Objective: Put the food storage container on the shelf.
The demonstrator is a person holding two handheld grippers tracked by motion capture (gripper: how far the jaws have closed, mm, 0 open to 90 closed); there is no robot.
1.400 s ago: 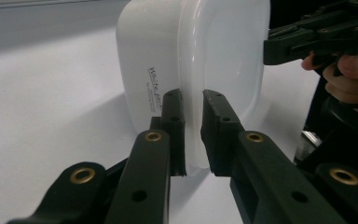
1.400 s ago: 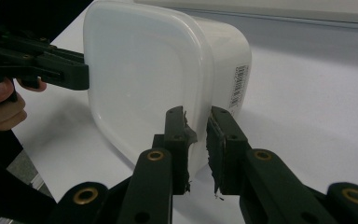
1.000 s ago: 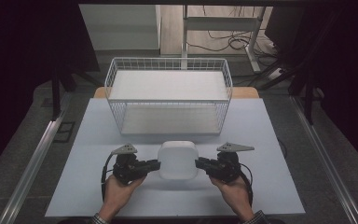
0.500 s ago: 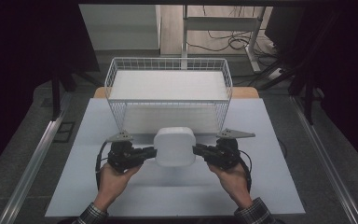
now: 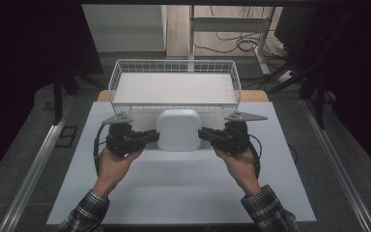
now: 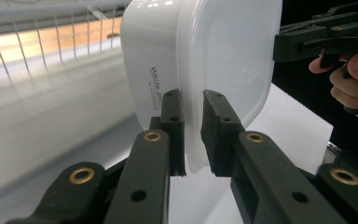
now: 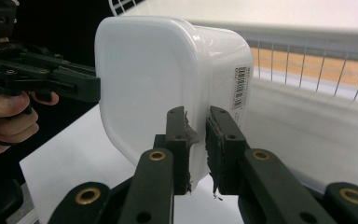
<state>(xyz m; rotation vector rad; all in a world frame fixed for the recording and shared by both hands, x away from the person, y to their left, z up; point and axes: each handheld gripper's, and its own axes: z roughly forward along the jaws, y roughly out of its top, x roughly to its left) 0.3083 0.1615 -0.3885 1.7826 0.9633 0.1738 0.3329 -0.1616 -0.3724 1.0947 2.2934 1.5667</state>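
A white plastic lidded container (image 5: 179, 129) hangs above the table, held from both sides. My left gripper (image 5: 152, 137) is shut on the lid rim at its left edge, and my right gripper (image 5: 205, 135) is shut on the rim at its right edge. In the left gripper view the jaws pinch the thin rim of the container (image 6: 200, 60), with my gripper (image 6: 192, 133) closed on it. From the right gripper view, the container (image 7: 168, 79) shows a barcode label, my gripper (image 7: 196, 140) clamps its rim. The container is just in front of the wire basket (image 5: 125, 103).
The white wire basket stands at the table's far side with a white sheet lining its bottom. The white tabletop (image 5: 183, 188) stretches toward the person. Metal rails (image 5: 29, 179) run along both sides of the table; cables lie on the floor behind.
Both grippers have lifted the container off the table and carried it away from the person, toward the basket's front wall.
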